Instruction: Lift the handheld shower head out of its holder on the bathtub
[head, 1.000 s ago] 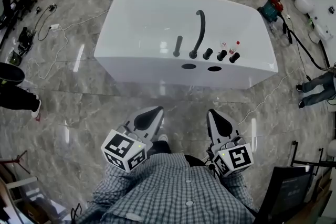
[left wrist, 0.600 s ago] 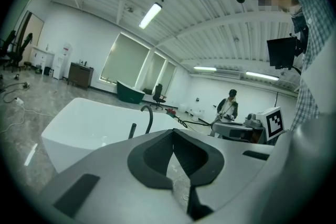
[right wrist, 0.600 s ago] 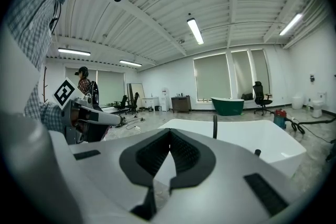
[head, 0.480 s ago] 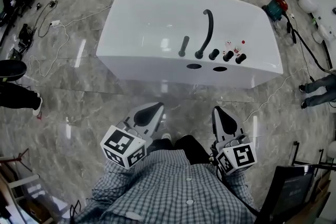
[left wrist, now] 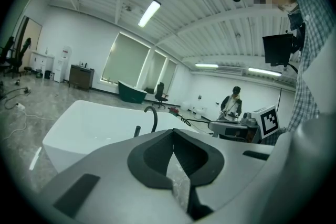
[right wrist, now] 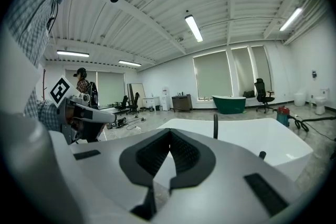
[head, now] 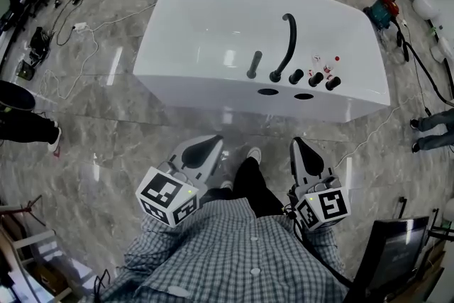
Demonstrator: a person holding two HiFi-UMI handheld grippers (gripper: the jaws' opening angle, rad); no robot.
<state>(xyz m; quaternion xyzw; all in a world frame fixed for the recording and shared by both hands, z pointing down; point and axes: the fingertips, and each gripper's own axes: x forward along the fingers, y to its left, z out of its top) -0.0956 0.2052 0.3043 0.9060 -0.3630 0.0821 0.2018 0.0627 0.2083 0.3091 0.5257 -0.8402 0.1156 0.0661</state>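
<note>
**Tools.** The left tool (head: pixel 205 147), grey with black ribbed pads, sits at the lower centre-left of the head view. In the left gripper view (left wrist: pixel 173 132) its jaws are pressed together on nothing. The right tool (head: pixel 302 152), at the lower centre-right, also has its pad tips meeting (right wrist: pixel 169 135) and is empty. Neither touches anything.

**Target.** The short black rod-shaped handheld shower head (head: pixel 254 64) stands in its holder on the near deck of the white glossy bathtub (head: pixel 206 25), in the upper centre of the frame. It is just left of the tall black curved spout (head: pixel 287 45) and the row of black knobs (head: pixel 315 79). Its long axis is close to upright.

**Relation.** The shower head lies well apart from both tools, up-frame and roughly midway between them, so neither hand is clearly nearer. Judged from this, the approach across the grey marble floor (head: pixel 106 124) is unfinished, and the chosen tool must spread before gripping.
</note>
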